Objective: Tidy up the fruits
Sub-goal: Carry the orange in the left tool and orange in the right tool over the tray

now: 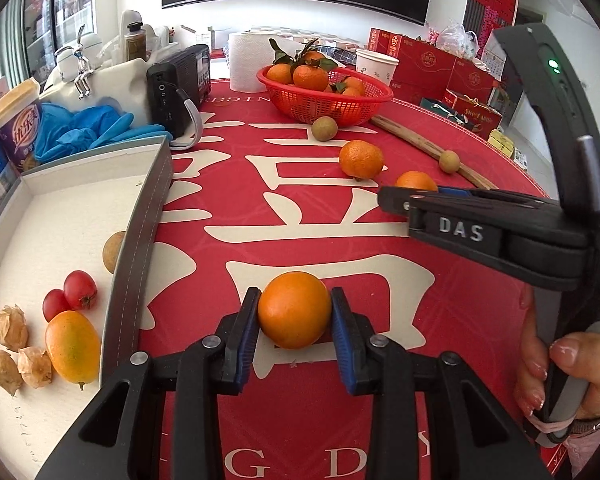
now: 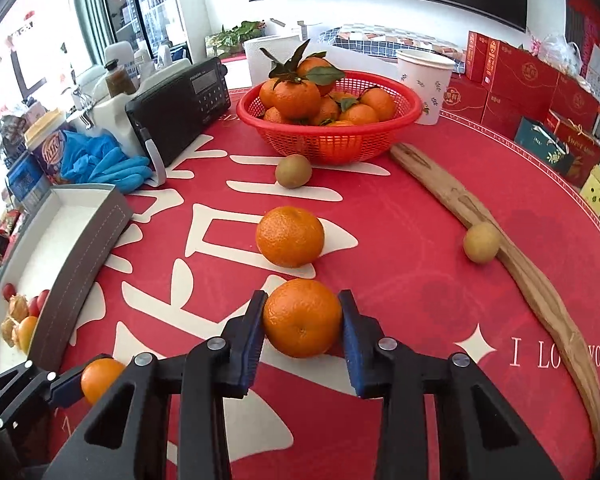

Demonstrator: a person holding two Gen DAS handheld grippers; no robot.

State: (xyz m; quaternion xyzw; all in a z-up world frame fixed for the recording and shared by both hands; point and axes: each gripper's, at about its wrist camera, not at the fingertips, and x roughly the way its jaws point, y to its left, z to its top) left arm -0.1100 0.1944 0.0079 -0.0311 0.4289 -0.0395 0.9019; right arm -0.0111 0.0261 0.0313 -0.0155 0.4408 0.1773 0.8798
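My left gripper (image 1: 296, 293) is shut on a smooth orange (image 1: 294, 310) that rests on the red tablecloth, its blue pads pressing both sides. My right gripper (image 2: 303, 295) is shut on a dimpled tangerine (image 2: 302, 318), also on the cloth. In the left wrist view the right gripper (image 1: 396, 200) reaches in from the right, a hand (image 1: 572, 364) on its handle. Another tangerine (image 2: 290, 236) lies loose just beyond. Two brown round fruits (image 2: 293, 171) (image 2: 481, 242) lie farther off. A red basket (image 2: 412, 100) at the back holds several leafy tangerines.
A grey tray (image 1: 140, 240) at the left holds cherry tomatoes (image 1: 80, 290), husked physalis (image 1: 12, 326), an orange-yellow fruit (image 1: 73, 346) and a brown fruit (image 1: 114, 252). A wooden stick (image 2: 540, 280) lies along the right. A black radio (image 2: 180, 104), blue gloves (image 2: 100, 160) and a paper cup (image 2: 426, 88) stand behind.
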